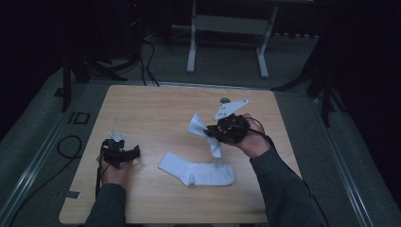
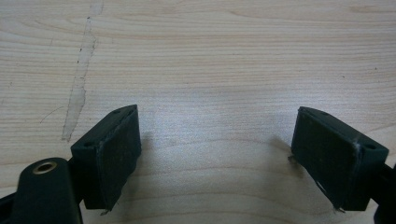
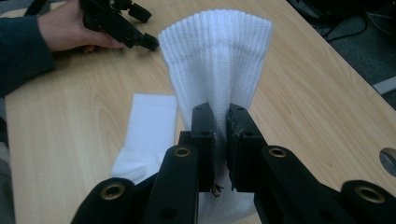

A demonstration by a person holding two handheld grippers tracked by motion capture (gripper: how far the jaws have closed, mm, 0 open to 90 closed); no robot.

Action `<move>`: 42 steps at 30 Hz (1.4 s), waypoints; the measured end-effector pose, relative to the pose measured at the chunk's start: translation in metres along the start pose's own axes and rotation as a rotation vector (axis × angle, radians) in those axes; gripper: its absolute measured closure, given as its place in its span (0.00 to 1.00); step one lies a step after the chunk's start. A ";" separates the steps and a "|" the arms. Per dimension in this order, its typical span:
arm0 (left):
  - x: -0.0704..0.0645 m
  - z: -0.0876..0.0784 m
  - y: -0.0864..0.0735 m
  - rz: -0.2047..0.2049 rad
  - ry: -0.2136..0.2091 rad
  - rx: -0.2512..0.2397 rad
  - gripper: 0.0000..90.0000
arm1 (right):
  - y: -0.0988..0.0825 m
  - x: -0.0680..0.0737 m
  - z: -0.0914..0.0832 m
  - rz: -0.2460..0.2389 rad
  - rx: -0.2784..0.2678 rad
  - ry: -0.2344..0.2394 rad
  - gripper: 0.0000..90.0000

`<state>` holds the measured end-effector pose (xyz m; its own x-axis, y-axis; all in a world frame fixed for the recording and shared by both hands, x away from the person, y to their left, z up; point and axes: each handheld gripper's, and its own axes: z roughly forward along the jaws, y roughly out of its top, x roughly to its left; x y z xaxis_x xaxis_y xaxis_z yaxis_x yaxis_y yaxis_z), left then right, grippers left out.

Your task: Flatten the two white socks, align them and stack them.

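Observation:
Two white socks are on the wooden table [image 1: 156, 109]. One sock [image 1: 196, 171] lies flat near the middle front. The other sock [image 1: 204, 132] is lifted off the table, with my right gripper [image 1: 211, 130] shut on it; in the right gripper view its ribbed cuff [image 3: 219, 65] fans out beyond the closed jaws of my right gripper [image 3: 221, 135]. The flat sock [image 3: 147, 135] lies below to the left there. My left gripper [image 1: 135, 152] rests at the table's left, open, with bare wood between the jaws of my left gripper [image 2: 215, 154].
The other hand with its gripper [image 3: 116, 21] appears far off in the right gripper view. A cable [image 1: 68, 146] loops off the table's left edge. A white frame [image 1: 227, 28] stands on the floor behind the table. A hole [image 3: 387, 161] marks the tabletop.

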<state>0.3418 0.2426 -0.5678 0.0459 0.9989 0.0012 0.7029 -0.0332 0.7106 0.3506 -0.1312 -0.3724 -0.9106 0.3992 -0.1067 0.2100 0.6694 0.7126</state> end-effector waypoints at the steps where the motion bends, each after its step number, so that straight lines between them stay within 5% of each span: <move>1: 0.000 0.000 0.000 0.000 0.000 0.000 0.18 | 0.000 0.002 -0.002 0.001 0.000 0.002 0.91; 16: 0.000 0.000 0.000 0.003 -0.002 0.001 0.17 | -0.011 0.031 -0.009 -0.025 0.033 0.018 0.91; 29: 0.001 -0.001 -0.001 0.009 -0.009 -0.001 0.19 | -0.024 0.041 0.051 -0.007 0.112 0.072 0.92; 42: -0.003 -0.003 0.000 0.021 -0.020 -0.009 0.35 | -0.034 0.050 0.106 0.049 0.148 0.077 0.92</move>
<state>0.3391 0.2400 -0.5657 0.0743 0.9972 0.0020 0.6952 -0.0533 0.7168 0.3354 -0.0673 -0.4752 -0.9212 0.3887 -0.0170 0.2999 0.7374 0.6053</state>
